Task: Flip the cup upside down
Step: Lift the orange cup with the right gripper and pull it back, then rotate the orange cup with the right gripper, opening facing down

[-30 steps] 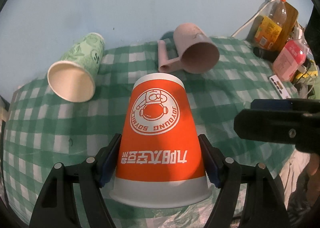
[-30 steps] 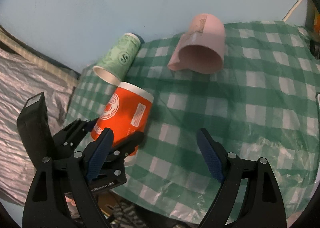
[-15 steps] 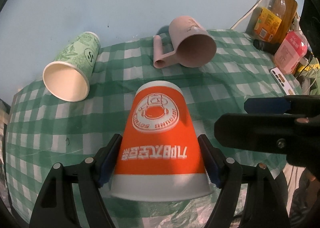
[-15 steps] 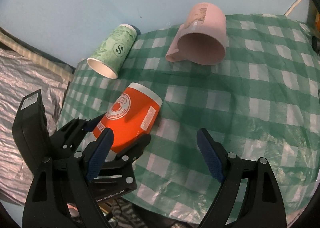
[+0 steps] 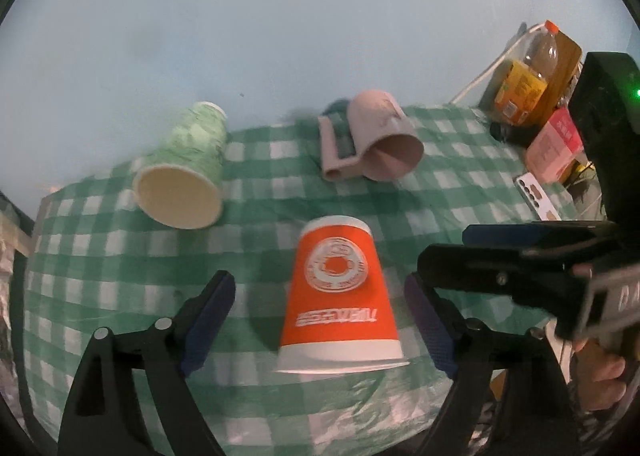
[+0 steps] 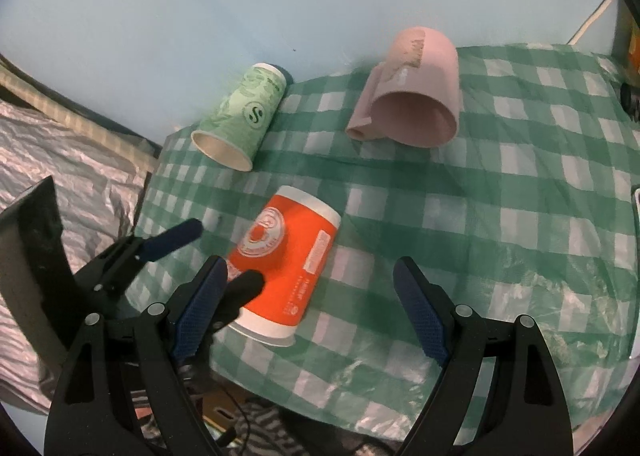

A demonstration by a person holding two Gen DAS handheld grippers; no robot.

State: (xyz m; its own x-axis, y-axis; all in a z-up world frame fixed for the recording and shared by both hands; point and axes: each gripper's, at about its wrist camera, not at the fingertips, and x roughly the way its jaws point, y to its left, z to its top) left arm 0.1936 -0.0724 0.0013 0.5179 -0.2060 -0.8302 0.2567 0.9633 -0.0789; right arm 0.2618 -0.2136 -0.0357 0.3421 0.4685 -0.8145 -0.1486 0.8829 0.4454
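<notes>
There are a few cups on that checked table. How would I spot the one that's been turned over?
Start at the green-and-white checked tablecloth. Two cups lie on their sides near the wall: a green paper cup and a pink mug. Nearer the table's front edge is the orange paper cup, the only one mouth down, with white printing upside down.

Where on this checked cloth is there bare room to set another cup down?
Bare cloth lies right of the orange cup, in front of the pink mug. It is crowded around the green cup, and by the bottles at the far right corner.
</notes>
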